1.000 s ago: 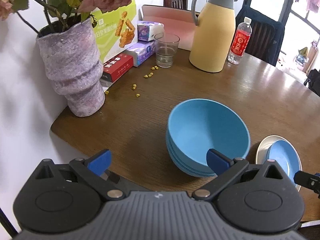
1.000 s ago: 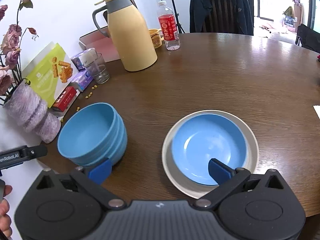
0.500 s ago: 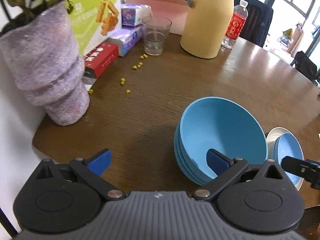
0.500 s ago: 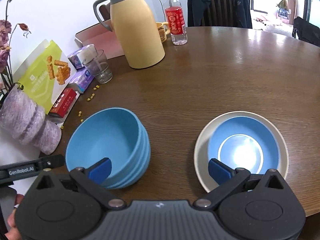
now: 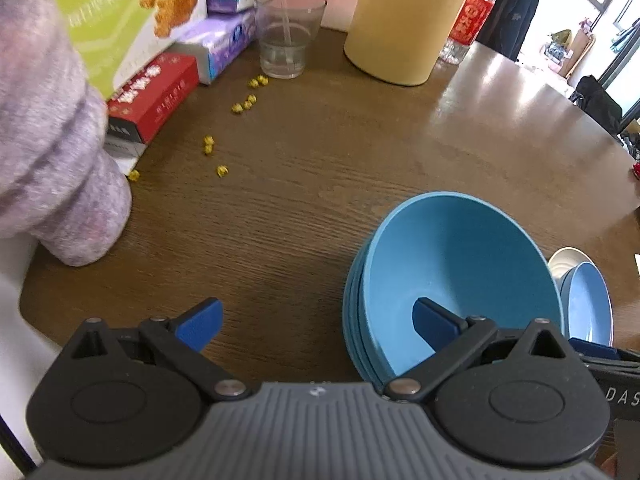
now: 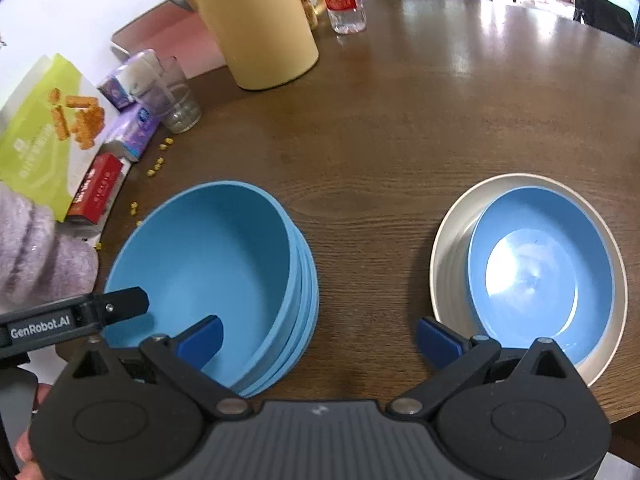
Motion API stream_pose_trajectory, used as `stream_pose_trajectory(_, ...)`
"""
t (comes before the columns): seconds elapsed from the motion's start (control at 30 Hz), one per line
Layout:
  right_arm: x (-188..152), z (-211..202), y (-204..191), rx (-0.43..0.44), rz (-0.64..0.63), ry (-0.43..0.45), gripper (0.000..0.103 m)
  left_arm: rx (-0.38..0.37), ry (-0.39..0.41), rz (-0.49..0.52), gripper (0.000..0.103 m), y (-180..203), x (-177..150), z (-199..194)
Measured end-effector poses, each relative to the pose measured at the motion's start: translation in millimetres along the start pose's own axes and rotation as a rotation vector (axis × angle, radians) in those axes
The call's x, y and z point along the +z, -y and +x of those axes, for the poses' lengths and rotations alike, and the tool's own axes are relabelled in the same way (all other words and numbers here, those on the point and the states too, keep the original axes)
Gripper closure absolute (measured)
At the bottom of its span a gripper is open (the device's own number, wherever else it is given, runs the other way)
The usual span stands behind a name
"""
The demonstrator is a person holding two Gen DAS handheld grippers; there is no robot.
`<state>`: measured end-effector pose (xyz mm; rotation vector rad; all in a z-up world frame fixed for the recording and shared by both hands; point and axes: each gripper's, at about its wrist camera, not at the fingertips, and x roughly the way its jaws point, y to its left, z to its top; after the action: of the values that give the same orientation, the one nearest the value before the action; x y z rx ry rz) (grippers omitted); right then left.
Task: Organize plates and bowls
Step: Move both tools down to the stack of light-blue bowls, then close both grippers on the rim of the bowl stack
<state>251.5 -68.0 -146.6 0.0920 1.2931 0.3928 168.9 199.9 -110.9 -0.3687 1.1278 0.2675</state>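
Your left tongs point(image 5: 316, 318) are released, one pad inside the stacked blue bowls point(image 5: 460, 276). Your right tongs point(image 6: 318, 338) are released too, above the tabletop point(image 6: 400, 128) between bowls and blue plate point(image 6: 540, 272) on a cream plate point(image 6: 452, 232).

table point(image 6: 420, 120): round, wood | on it: bowl stack point(image 6: 224, 280), plate pair point(image 6: 528, 276), thermos point(image 6: 252, 24), glass point(image 6: 180, 100)

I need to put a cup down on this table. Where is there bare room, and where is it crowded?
Bare wood lies between the bowls and the plates, and beyond both toward the jug. It is crowded by the vase, boxes and glass.
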Motion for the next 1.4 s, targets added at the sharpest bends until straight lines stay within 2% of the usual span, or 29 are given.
stream_pose_trajectory(0.1,2,12,-1,0.026,0.028,-0.026,0.001,-0.035,-0.027,-0.021,0.000,-3,5,10)
stream_pose_trajectory(0.23,4,24,-5,0.031,0.032,-0.043,0.004,-0.048,-0.055,-0.030,0.002,-4,9,22)
stream_pose_trajectory(0.53,7,43,-10,0.063,0.058,-0.074,0.014,-0.092,-0.137,-0.067,0.017,-13,14,47)
stream_pose_trajectory(0.7,11,52,-10,0.076,0.077,-0.092,0.020,-0.103,-0.156,-0.068,0.021,-15,15,53)
stream_pose_trajectory(1.13,11,58,-1,0.135,0.129,-0.121,0.038,-0.180,-0.188,-0.074,0.039,-15,19,60)
stream_pose_trajectory(1.27,10,60,4,0.162,0.157,-0.125,0.041,-0.198,-0.195,-0.083,0.041,-14,18,62)
stream_pose_trajectory(1.4,11,62,7,0.203,0.178,-0.124,0.050,-0.214,-0.198,-0.089,0.043,-13,17,64)
